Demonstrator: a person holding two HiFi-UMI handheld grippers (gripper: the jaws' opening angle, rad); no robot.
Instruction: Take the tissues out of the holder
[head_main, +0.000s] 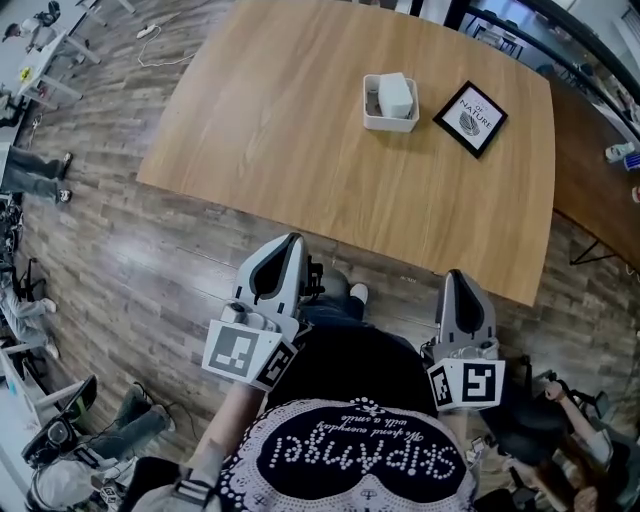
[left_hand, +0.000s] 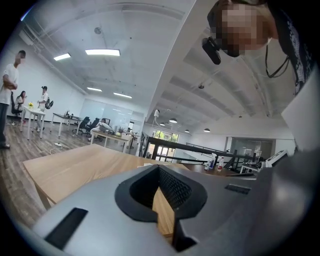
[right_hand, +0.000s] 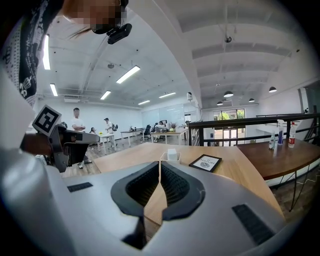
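Observation:
A white rectangular holder (head_main: 384, 121) stands on the far right part of the light wooden table (head_main: 290, 130), with a white tissue pack (head_main: 395, 94) sticking up out of it. In the right gripper view the holder (right_hand: 169, 160) and the tissues (right_hand: 172, 152) show small, straight ahead beyond the jaw tips. My left gripper (head_main: 290, 243) and right gripper (head_main: 455, 277) are held close to my body, short of the table's near edge and far from the holder. Both are shut with nothing between the jaws, as the left gripper (left_hand: 159, 169) and right gripper (right_hand: 160, 164) show in their own views.
A black-framed picture (head_main: 470, 118) lies just right of the holder. A darker table (head_main: 590, 180) adjoins on the right and carries bottles (right_hand: 285, 135). Desks, chairs and people (right_hand: 76, 119) stand farther off on the left, over the wooden floor (head_main: 120, 250).

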